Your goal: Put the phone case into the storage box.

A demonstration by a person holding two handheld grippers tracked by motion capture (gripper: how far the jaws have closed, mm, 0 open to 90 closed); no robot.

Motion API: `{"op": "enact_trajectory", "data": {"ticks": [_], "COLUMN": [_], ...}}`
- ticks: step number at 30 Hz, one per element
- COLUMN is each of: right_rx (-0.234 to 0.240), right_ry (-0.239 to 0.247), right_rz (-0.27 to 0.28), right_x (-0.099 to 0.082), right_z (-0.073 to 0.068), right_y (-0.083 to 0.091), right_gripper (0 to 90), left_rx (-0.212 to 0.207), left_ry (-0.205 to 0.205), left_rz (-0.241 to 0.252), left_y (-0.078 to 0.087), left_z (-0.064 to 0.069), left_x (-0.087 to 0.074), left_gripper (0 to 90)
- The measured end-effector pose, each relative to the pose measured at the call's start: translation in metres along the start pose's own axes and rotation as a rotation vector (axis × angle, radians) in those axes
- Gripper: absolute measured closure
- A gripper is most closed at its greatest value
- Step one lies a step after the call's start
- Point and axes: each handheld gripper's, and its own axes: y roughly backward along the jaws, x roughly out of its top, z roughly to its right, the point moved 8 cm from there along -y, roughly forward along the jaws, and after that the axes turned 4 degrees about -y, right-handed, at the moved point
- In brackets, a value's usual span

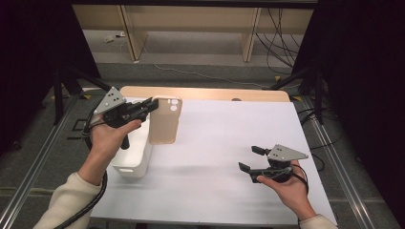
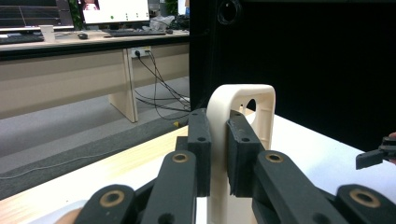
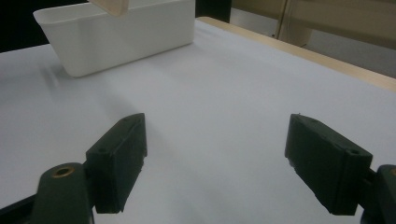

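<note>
A: From the high view, the left gripper (image 1: 152,106) has its jaws pinched on the edge of a beige phone case (image 1: 165,119), held up in the air just over the rim of the white bin (image 1: 135,160).

B: And the right gripper (image 1: 250,158)?

A: Low over the white table (image 1: 229,143), well apart from the case, jaws spread wide with nothing in them.

B: Left gripper view now. The case (image 2: 243,116) stands upright between the two black pads (image 2: 201,144), clamped on its thin wall. Narrow bite, I'd say, so any swing should be slow or it could pivot.

A: Agreed. My guess is it's headed for the bin, so lower it inside the walls before letting go.

B: Right gripper view: both jaws stand far apart over bare table, the bin (image 3: 116,37) ahead, a corner of the case (image 3: 112,6) hanging above its rim.

A: I'd keep that hand parked clear.
</note>
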Motion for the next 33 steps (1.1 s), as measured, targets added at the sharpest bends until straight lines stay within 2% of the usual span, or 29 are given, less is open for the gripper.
{"op": "enact_trajectory", "data": {"ticks": [1, 9, 19, 21, 22, 26, 27, 33], "right_rx": [-0.001, 0.009, 0.01, 0.003, 0.01, 0.003, 0.009, 0.008], "right_ry": [0.001, -0.005, -0.012, -0.004, -0.002, -0.004, -0.003, -0.003], "right_rz": [0.0, 0.014, 0.009, 0.027, 0.013, 0.03, 0.011, 0.012], "right_x": [0.0, 0.0, 0.0, 0.0, 0.0, 0.001, -0.001, -0.001], "right_z": [0.0, -0.001, -0.001, 0.0, -0.001, -0.001, -0.001, -0.001], "right_y": [0.0, -0.001, -0.002, -0.004, -0.002, -0.004, -0.002, -0.002], "right_gripper": [22.1, 22.1, 22.1, 22.1, 22.1, 22.1, 22.1, 22.1], "left_rx": [0.0, 0.006, 0.019, 0.02, 0.021, 0.025, 0.026, 0.043], "left_ry": [-0.027, -0.001, -0.001, -0.001, 0.001, 0.0, 0.001, 0.0], "left_rz": [0.011, 0.007, 0.004, 0.002, 0.002, 0.006, 0.004, 0.001], "left_y": [0.0, 0.002, 0.005, 0.006, 0.006, 0.006, 0.007, 0.009], "left_z": [-0.003, -0.008, -0.015, -0.017, -0.017, -0.02, -0.02, -0.026], "left_x": [0.002, 0.001, 0.002, 0.002, 0.002, 0.002, 0.001, 0.002], "left_gripper": [81.6, 81.6, 81.6, 81.6, 81.6, 81.6, 81.6, 81.6]}}
